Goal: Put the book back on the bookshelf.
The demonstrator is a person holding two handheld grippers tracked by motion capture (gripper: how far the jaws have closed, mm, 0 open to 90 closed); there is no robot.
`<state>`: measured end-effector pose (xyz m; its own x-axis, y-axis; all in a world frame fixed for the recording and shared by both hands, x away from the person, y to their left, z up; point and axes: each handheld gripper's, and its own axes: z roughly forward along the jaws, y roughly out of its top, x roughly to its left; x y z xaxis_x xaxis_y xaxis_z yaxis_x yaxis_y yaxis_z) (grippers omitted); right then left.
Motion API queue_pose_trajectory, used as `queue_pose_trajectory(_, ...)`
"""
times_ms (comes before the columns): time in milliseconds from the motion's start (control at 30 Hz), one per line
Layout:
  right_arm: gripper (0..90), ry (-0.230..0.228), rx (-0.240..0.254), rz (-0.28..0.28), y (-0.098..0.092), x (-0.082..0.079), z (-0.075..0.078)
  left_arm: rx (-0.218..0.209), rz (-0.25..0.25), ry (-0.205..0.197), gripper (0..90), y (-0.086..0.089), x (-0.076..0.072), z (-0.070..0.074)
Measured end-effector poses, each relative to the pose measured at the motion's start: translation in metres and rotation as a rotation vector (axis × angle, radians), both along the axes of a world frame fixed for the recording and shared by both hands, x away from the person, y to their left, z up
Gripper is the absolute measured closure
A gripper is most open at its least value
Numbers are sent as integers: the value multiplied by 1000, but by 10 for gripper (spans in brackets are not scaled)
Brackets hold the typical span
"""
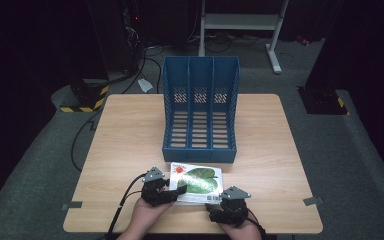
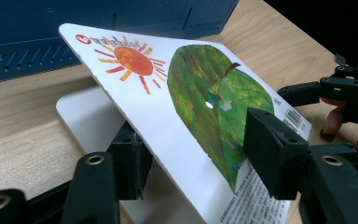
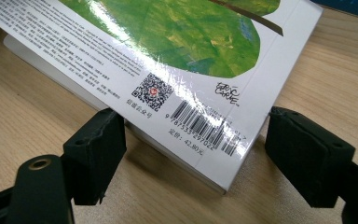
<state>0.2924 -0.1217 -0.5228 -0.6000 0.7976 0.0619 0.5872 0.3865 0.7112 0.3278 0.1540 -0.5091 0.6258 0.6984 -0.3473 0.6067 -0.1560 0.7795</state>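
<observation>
Lying flat | book (image 1: 198,184) | long axis left-right | cover lifted

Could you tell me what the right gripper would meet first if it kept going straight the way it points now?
Probably the book: its barcode corner lies between the right gripper's open jaws, just ahead. Whether the pads already touch it is hard to judge.

Right gripper (image 3: 193,154) sits w/ jaws apart, one each side of the book (image 3: 177,56) corner by the barcode, neither pad pressing. Book's front edge is tilted up off the wooden table (image 3: 37,121).
</observation>
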Motion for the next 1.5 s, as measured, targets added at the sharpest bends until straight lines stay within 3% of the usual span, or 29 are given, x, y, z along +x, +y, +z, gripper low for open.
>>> queue_pose_trajectory(100, 235, 1, -7, 8, -2, -2, 1, 9, -6, -4, 459, 1, 0, -1)
queue_pose_trajectory(200, 276, -28, -21, 21, -4, -7, 1, 5, -11, -1, 484, 3, 1, -2)
queue_pose_trajectory(333, 311, -30, 22, 26, -9, -10, 6, 14, -14, -6, 492, 3, 2, -4)
queue_pose_trajectory(433, 331, -68, 49, 4, -13, -10, 12, 21, -17, -9, 494, 3, 3, -6)
queue_pose_trajectory(533, 333, -85, 71, -17, -17, -6, 15, 31, -19, -18, 495, 2, 2, -7)
queue_pose_trajectory(700, 339, -77, 84, -33, -17, 2, 20, 60, -28, -42, 499, 1, 0, -7)
queue_pose_trajectory(900, 353, -61, 86, -38, -16, 25, 32, 89, -49, -69, 500, 1, -2, -8)
queue_pose_trajectory(1100, 355, -47, 129, -40, -13, 31, 19, 91, -64, -76, 504, 2, -3, -7)
queue_pose_trajectory(1167, 351, -36, 110, -23, -12, 31, 16, 87, -69, -76, 505, 2, -3, -8)
queue_pose_trajectory(1267, 354, -25, 119, -34, -15, 29, 12, 86, -73, -76, 512, 3, -3, -7)
queue_pose_trajectory(1500, 357, -30, 111, -34, -15, 24, 12, 86, -85, -100, 564, 5, -5, -3)
